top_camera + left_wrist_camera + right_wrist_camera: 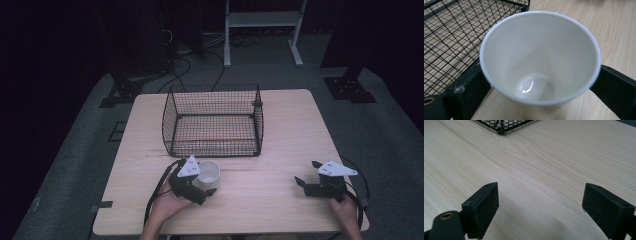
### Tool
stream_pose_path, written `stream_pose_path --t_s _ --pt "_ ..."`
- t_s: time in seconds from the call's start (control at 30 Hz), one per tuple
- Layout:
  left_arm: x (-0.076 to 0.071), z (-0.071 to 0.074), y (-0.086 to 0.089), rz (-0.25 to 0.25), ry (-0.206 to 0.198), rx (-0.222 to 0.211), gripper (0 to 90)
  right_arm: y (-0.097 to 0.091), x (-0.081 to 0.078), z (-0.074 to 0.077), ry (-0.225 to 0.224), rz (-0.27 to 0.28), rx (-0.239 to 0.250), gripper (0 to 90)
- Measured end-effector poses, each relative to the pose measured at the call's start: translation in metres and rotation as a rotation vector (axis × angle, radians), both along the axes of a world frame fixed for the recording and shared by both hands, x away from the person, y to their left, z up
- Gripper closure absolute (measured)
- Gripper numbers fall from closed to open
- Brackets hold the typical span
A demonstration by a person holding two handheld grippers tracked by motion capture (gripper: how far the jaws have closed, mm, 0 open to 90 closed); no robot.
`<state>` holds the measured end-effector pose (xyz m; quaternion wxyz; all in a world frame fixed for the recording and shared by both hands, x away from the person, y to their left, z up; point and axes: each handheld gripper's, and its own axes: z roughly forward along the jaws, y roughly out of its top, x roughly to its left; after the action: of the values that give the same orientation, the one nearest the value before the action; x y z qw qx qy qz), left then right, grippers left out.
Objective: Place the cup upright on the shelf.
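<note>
A white paper cup [210,173] stands on the wooden table [290,125], just in front of the black wire basket [212,146]. My left gripper [205,181] has one black jaw against each side of the cup [540,50], shut on it. The cup is empty, and its glossy bottom shows in the left gripper view. Over bare wood at the table's near right, my right gripper [307,172] is open, its two jaws wide apart around nothing [541,202].
The wire basket [449,37] is empty and sits at the middle of the table; its near corner [501,125] shows far off in the right gripper view. Beyond the table are stand bases, cables and a white frame [262,20] on the grey floor.
</note>
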<state>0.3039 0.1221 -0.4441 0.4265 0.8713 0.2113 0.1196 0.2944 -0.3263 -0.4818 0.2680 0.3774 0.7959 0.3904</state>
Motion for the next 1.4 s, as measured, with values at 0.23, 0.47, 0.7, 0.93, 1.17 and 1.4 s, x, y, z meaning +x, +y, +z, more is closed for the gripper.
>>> stream_pose_path --t_s 0.23,0.47,0.7,0.93,1.17,1.4 --pt "0.005 -0.001 -0.002 -0.005 0.021 0.023 15.2 0.000 0.000 0.000 -0.001 0.001 0.000 13.1" --pt "0.005 0.004 -0.003 -0.010 0.024 0.043 20.9 0.000 0.000 0.000 -0.001 0.000 0.004 13.1" --pt "0.009 0.015 -0.004 -0.024 0.022 0.041 20.9 -0.001 0.000 0.000 -0.003 -0.002 0.009 13.1" --pt "0.011 0.030 -0.005 -0.048 0.017 0.017 21.0 -0.001 0.000 0.000 -0.004 -0.004 0.011 13.1" --pt "0.012 0.045 -0.004 -0.050 -0.002 0.010 21.0 -0.002 0.000 0.000 -0.003 -0.005 0.013 13.1" --pt "0.014 0.060 -0.007 -0.065 -0.018 0.004 20.9 -0.002 0.000 0.000 -0.002 -0.009 0.022 13.1"
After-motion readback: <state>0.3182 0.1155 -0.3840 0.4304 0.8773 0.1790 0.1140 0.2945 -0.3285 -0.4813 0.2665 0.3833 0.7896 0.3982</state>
